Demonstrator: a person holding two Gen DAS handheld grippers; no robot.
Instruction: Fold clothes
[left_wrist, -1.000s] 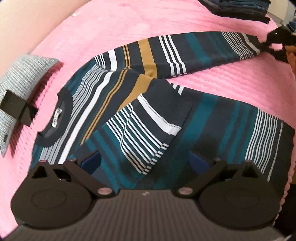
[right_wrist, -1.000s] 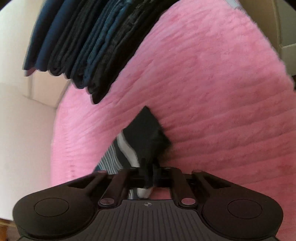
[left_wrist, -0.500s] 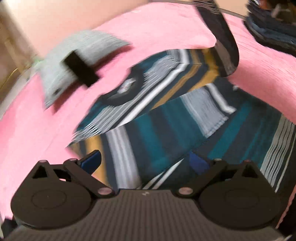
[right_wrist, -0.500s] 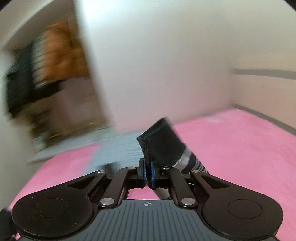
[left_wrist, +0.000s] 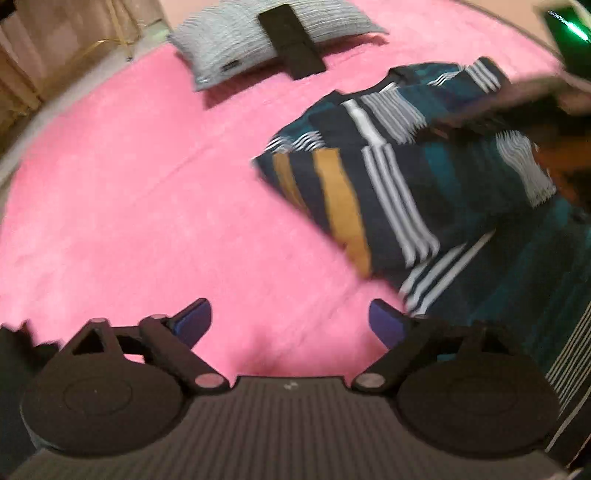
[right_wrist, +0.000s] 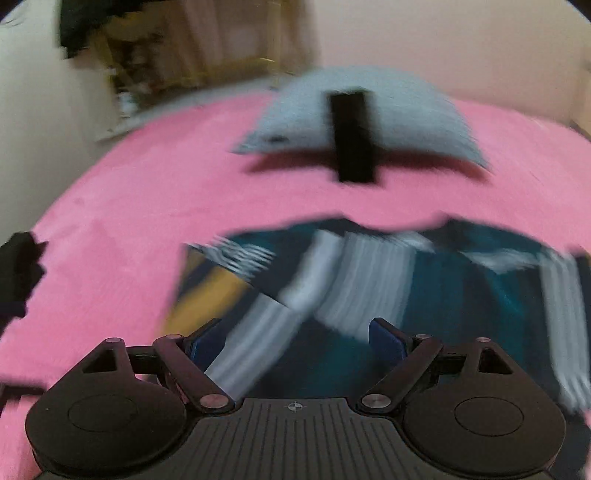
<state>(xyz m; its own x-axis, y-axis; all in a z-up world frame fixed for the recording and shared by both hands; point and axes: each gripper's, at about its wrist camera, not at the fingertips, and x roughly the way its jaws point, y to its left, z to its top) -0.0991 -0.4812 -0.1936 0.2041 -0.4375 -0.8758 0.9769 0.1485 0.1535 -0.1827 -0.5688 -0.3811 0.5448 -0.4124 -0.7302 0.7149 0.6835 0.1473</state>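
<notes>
Left wrist view: the left gripper (left_wrist: 290, 321) hangs over bare pink bedding (left_wrist: 129, 203). Its jaws stand wide with nothing between them, though they have just been closing a little. The striped sweater (left_wrist: 388, 192) lies at about two o'clock, sleeves folded across its body. A grey pillow (left_wrist: 229, 48) with a black box (left_wrist: 291, 44) on it sits at twelve o'clock.

Right wrist view: the right gripper (right_wrist: 295, 343) has just been opening. Its jaws are spread above the blurred sweater and grip nothing.
</notes>
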